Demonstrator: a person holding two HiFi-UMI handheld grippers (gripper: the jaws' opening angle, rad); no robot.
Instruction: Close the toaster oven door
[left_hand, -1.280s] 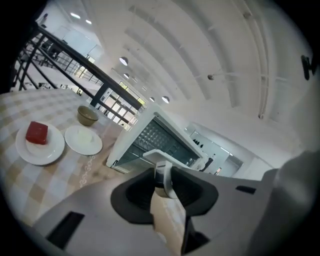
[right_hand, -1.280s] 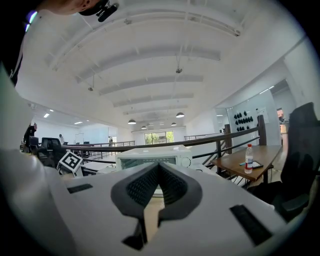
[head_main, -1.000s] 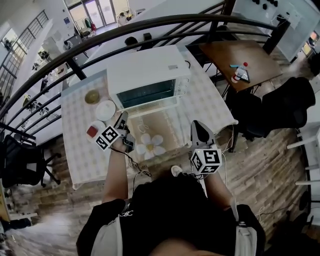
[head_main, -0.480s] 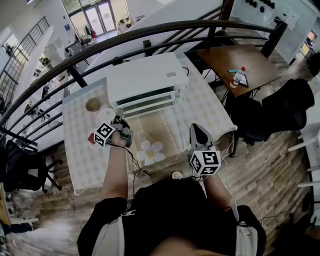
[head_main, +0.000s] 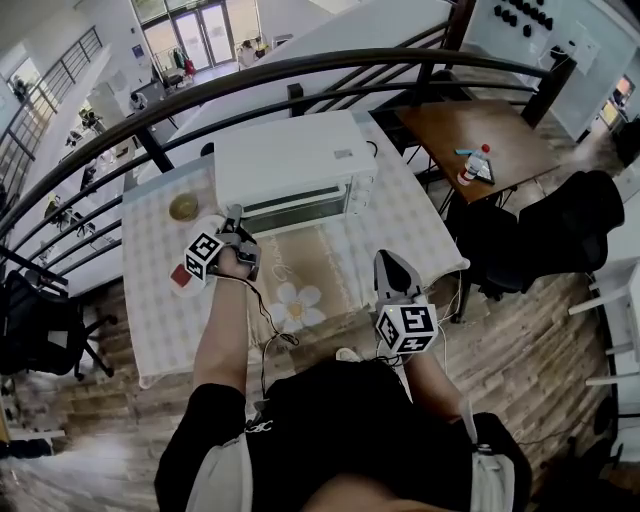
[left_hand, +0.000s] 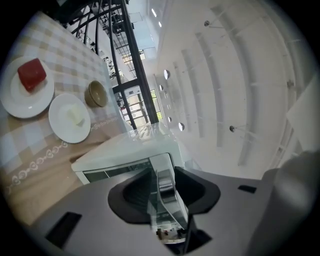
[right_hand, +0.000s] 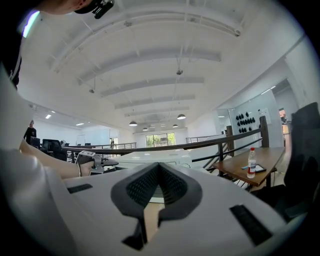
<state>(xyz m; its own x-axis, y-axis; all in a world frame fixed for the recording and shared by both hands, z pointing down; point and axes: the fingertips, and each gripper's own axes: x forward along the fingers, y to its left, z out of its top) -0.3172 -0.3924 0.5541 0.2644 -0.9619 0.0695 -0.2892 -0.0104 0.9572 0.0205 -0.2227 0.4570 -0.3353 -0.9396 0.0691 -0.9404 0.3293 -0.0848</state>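
Note:
The white toaster oven (head_main: 290, 160) stands at the far side of the checked table (head_main: 160, 310), its glass door (head_main: 300, 206) swung up almost against the front. My left gripper (head_main: 236, 214) is at the door's lower left corner. In the left gripper view the door's end (left_hand: 166, 192) with its shiny handle sits between the jaws of the left gripper (left_hand: 162, 172). They have just been opening, and the pads stand apart from it. My right gripper (head_main: 391, 263) hovers over the table's near edge, away from the oven; its tips (right_hand: 159, 167) meet on nothing.
Left of the oven stand a small bowl (left_hand: 96, 93), a white plate with pale food (left_hand: 70, 117) and a plate with a red block (left_hand: 31, 75). A dark railing (head_main: 300, 68) runs behind the table. A brown table with a bottle (head_main: 471, 165) and a black chair (head_main: 560, 225) are to the right.
The oven door has swung up from lying open to nearly closed. My left gripper moved forward toward the oven, rolled, and its jaws spread. The right gripper kept still.

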